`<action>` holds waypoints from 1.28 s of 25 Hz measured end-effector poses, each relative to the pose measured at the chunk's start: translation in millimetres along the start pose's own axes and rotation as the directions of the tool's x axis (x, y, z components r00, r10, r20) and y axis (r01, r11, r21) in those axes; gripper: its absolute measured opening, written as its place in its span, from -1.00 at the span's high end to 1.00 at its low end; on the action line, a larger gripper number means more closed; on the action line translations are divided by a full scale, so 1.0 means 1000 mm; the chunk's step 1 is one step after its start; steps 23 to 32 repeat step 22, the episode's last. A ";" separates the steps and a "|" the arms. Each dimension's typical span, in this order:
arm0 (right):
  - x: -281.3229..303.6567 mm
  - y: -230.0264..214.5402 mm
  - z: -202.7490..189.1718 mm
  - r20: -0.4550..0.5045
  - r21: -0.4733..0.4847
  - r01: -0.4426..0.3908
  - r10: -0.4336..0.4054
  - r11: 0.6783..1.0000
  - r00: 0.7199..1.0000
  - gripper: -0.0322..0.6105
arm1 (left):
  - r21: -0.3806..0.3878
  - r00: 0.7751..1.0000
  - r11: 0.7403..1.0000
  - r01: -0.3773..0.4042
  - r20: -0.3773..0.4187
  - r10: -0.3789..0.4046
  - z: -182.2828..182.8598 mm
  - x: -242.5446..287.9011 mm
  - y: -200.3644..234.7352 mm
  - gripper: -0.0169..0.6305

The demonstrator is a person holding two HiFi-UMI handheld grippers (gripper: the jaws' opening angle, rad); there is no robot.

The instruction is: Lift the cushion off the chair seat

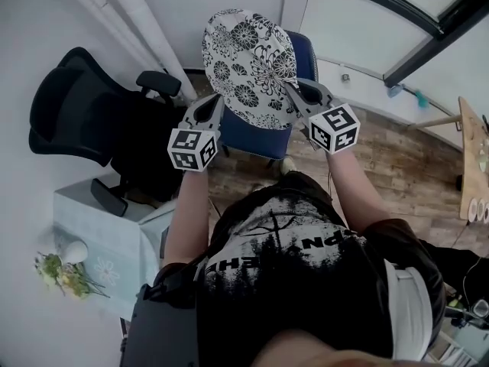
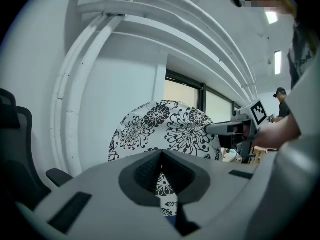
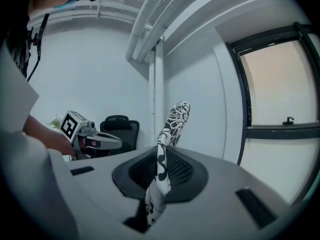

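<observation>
A round white cushion [image 1: 248, 67] with black flower print hangs in the air above the blue chair [image 1: 258, 132]. My left gripper [image 1: 216, 107] is shut on its lower left rim, my right gripper [image 1: 289, 90] on its right rim. In the left gripper view the cushion [image 2: 165, 131] stands broad-faced beyond the jaws, a strip of it pinched between them, and the right gripper [image 2: 210, 129] shows at its far edge. The right gripper view catches the cushion [image 3: 167, 134] edge-on, rising out of the closed jaws, with the left gripper [image 3: 117, 143] beyond at the left.
A black office chair [image 1: 84, 109] stands left of the blue chair, by white wall pipes [image 1: 141, 29]. A pale table [image 1: 107, 239] with a flower sprig lies at the lower left. A window [image 3: 280, 89] fills the right wall. A person [image 2: 280, 101] stands far right.
</observation>
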State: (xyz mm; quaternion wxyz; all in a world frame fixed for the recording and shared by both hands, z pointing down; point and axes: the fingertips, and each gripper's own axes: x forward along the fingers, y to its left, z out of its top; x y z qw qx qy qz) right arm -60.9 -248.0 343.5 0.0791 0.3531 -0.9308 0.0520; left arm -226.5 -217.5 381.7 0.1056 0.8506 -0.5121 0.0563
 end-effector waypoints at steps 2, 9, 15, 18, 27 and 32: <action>0.000 0.001 -0.002 -0.001 -0.008 0.001 -0.001 1.000 1.000 0.77 | 0.006 1.000 1.000 -0.003 0.001 0.003 0.001 0.000 0.000 0.90; -0.007 0.001 -0.005 -0.003 -0.023 0.000 0.000 1.000 1.000 0.77 | 0.013 1.000 1.000 -0.010 -0.003 0.010 0.000 0.002 -0.005 0.90; -0.012 0.006 -0.007 -0.004 -0.012 0.002 -0.002 1.000 1.000 0.77 | 0.000 1.000 1.000 0.004 -0.009 -0.004 -0.003 0.001 -0.009 0.90; -0.014 0.007 -0.010 -0.009 -0.010 0.005 -0.005 1.000 1.000 0.77 | -0.002 1.000 1.000 0.009 -0.012 -0.009 -0.004 0.000 -0.010 0.90; -0.016 0.008 -0.012 -0.013 -0.015 0.005 -0.005 1.000 1.000 0.77 | 0.000 1.000 1.000 0.010 -0.012 -0.010 -0.004 -0.001 -0.014 0.90; -0.016 0.008 -0.012 -0.013 -0.015 0.005 -0.005 1.000 1.000 0.77 | 0.000 1.000 1.000 0.010 -0.012 -0.010 -0.004 -0.001 -0.014 0.90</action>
